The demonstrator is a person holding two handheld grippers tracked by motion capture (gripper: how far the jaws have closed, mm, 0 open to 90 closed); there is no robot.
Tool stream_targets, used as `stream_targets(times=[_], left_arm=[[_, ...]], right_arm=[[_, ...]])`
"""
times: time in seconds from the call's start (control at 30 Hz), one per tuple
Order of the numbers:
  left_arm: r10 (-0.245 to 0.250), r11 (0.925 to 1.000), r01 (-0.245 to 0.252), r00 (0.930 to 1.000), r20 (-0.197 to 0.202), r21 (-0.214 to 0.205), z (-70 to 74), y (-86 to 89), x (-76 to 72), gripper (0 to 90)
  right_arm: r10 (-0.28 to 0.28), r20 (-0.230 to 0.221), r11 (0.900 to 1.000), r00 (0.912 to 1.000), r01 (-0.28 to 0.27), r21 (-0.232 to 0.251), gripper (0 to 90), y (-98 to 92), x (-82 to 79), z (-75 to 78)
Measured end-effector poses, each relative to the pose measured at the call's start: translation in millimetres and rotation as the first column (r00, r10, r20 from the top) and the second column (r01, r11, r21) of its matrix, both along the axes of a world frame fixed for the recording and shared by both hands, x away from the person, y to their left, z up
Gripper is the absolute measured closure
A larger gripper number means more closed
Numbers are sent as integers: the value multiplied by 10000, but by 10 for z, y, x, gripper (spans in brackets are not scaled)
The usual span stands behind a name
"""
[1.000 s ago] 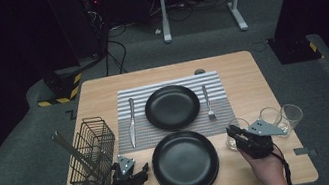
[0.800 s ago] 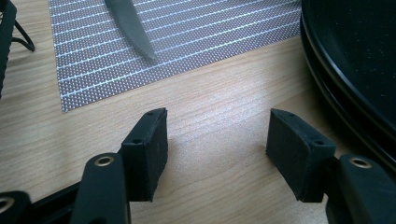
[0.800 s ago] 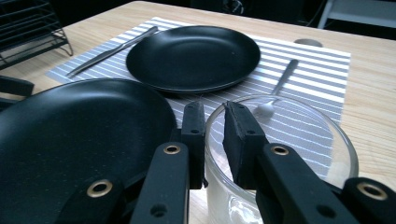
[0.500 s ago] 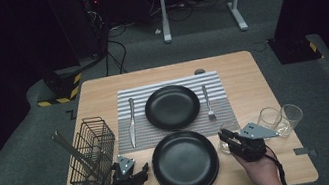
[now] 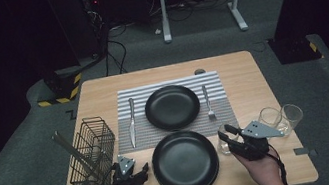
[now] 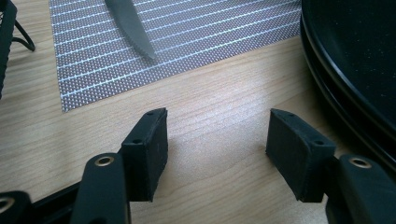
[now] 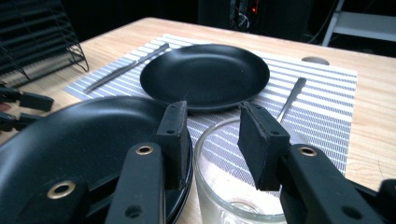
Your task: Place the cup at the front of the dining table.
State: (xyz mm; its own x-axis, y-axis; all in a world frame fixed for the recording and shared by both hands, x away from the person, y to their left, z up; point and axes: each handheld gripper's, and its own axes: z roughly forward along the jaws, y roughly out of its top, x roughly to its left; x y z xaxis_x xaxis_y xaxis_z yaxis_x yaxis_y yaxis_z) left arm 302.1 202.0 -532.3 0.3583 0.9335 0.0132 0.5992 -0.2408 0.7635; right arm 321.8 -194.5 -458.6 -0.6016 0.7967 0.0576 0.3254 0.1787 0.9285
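A clear glass (image 5: 222, 139) (image 7: 219, 200) stands on the table just right of the front black plate (image 5: 185, 162) (image 7: 70, 140). My right gripper (image 5: 230, 137) (image 7: 215, 140) straddles its near-left wall, one pad outside the rim and one inside. Its jaws have just been opening and neither pad presses on the glass. My left gripper (image 5: 140, 170) (image 6: 217, 140) hovers open over bare wood left of the front plate (image 6: 359, 56), with nothing between its pads. A second black plate (image 5: 172, 107) (image 7: 205, 74) sits on the striped placemat (image 5: 222, 113).
A knife (image 5: 131, 123) (image 6: 130, 28) lies left of the back plate and a fork (image 5: 208, 101) (image 7: 292, 95) right of it. Two more glasses (image 5: 282, 117) stand at the right edge. A black wire basket (image 5: 92, 152) holding a long utensil stands at the left.
My right gripper moved left, bringing one glass from beside the other glasses to the front plate's right edge, and its jaws widened. The left gripper stayed put.
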Motion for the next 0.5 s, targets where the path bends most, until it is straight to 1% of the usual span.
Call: stream_targets(times=[0.23, 0.5], left_arm=[[2, 10000, -2, 10000, 3, -6, 0, 0, 0, 388], [1, 10000, -1, 10000, 1, -1, 0, 0, 0, 388]], right_arm=[[-134, 74, 9999, 9999, 134, 33, 548, -48, 10, 43], [-326, 76, 9995, 9994, 326, 47, 404, -63, 18, 60]])
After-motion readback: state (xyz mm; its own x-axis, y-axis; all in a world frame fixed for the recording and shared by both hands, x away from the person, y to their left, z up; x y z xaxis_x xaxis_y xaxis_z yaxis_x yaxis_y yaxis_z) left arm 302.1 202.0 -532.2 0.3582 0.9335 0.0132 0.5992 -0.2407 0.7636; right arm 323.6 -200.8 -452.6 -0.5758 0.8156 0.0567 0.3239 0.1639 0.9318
